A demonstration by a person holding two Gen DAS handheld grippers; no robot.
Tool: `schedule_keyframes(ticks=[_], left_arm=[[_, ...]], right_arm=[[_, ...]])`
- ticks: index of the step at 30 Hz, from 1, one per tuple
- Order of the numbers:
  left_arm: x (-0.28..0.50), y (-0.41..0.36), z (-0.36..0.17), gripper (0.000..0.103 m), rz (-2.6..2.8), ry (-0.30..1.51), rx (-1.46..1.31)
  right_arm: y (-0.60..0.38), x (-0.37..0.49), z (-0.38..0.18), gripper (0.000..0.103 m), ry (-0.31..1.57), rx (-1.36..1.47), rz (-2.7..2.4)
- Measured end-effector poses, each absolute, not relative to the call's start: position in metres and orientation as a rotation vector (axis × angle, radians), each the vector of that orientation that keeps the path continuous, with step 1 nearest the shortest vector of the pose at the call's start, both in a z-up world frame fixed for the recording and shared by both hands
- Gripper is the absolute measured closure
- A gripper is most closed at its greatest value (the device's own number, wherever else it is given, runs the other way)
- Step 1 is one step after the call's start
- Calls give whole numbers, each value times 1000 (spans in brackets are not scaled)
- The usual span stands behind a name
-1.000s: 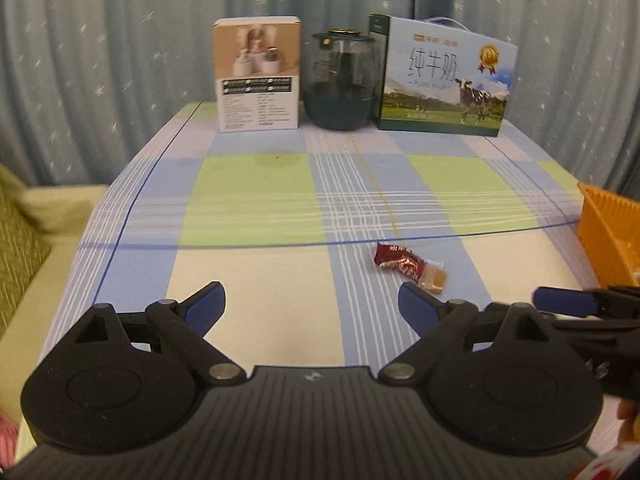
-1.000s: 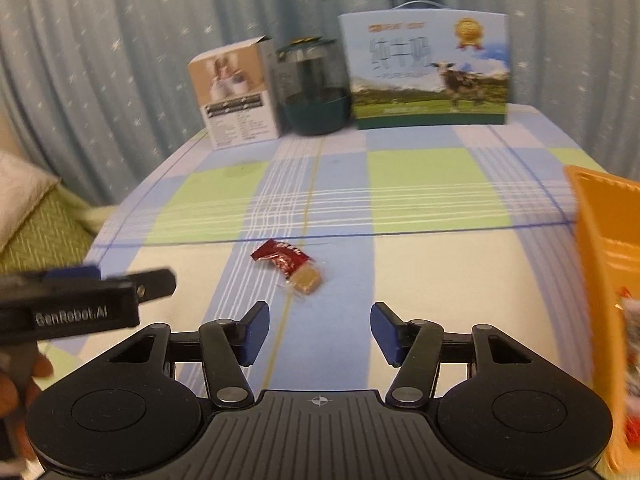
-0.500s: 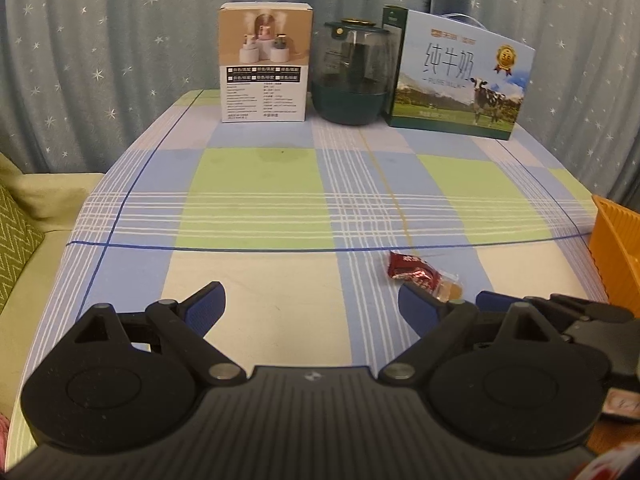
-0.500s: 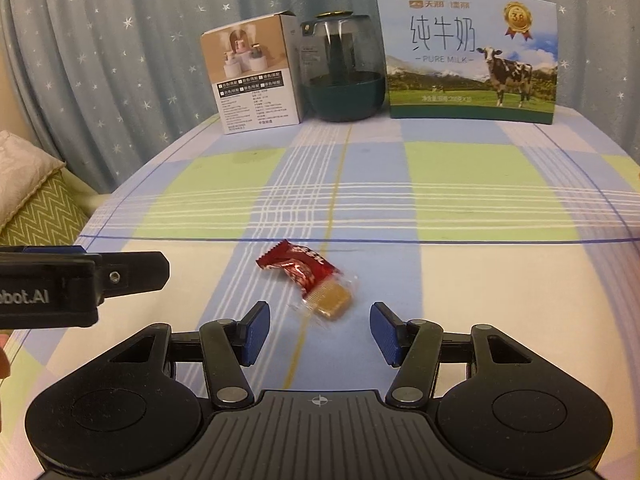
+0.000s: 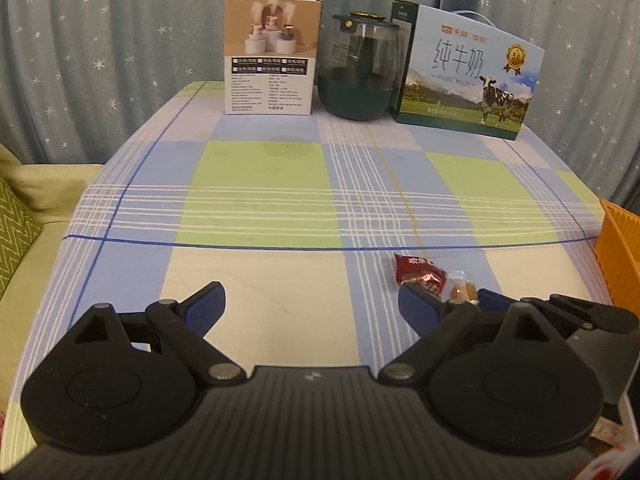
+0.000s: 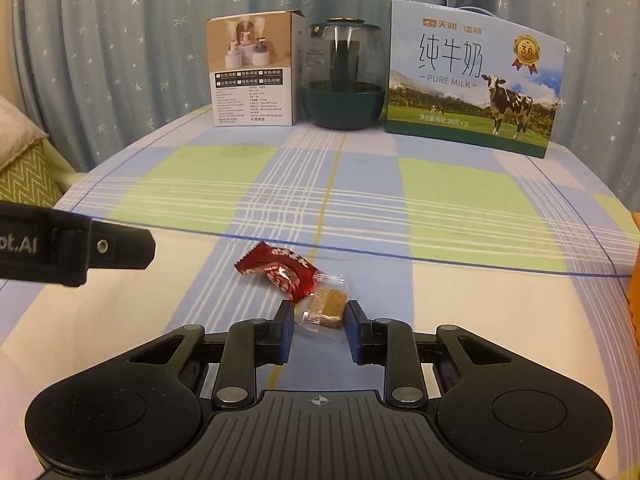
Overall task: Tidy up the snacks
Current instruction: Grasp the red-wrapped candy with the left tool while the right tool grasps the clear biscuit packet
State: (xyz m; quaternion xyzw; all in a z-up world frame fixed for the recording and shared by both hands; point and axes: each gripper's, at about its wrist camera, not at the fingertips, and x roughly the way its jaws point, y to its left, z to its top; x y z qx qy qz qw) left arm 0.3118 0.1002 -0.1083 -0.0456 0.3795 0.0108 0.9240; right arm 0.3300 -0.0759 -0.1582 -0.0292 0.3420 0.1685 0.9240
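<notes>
Change: since half a second ago the right gripper [image 6: 318, 320] has come forward and down, and its fingers have drawn in from wide to narrow around the candy.
Right gripper: its two blue pads [image 6: 286, 330] stand close on either side of the tan candy [image 6: 326, 306]; whether they already touch the wrapper I cannot tell, so a firm hold is not shown.
Left gripper: the left gripper [image 5: 310, 300] hangs low over the near part of the table with its fingers spread wide and nothing between them.
Candy: the tan piece in clear wrap lies on the tablecloth [image 6: 440, 200], touching a red wrapped candy [image 6: 282, 270] that lies just behind it to the left.
Basket: an orange basket [image 5: 620, 248] sits at the right edge of the table, well apart from the candies.
Back row: a white box [image 6: 252, 70], a dark green glass jar [image 6: 344, 76] and a milk carton [image 6: 472, 80] with a cow picture stand side by side along the far edge.
Surroundings: a blue star-patterned curtain [image 6: 120, 40] hangs behind the table; a green zigzag cushion [image 6: 24, 180] lies at the left.
</notes>
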Motion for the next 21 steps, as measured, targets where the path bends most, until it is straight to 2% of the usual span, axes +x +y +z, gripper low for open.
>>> schedule_keyframes(ticks=[12,17,20,21], left_arm=[[337,68,-128,13,-146,772,-13],[352,61,-142,22,-199,766,-22],[359,55,-149,33,-222,763,-29],[361,52,-151,34,-230,759,-21]], right_arm=[[-133,318,-156,79,720,-6,233],[-142,315,-153,79,727,25,224],[-142,315,-152,79,728,28,226],[-142,315,-153,79,730,31,226]])
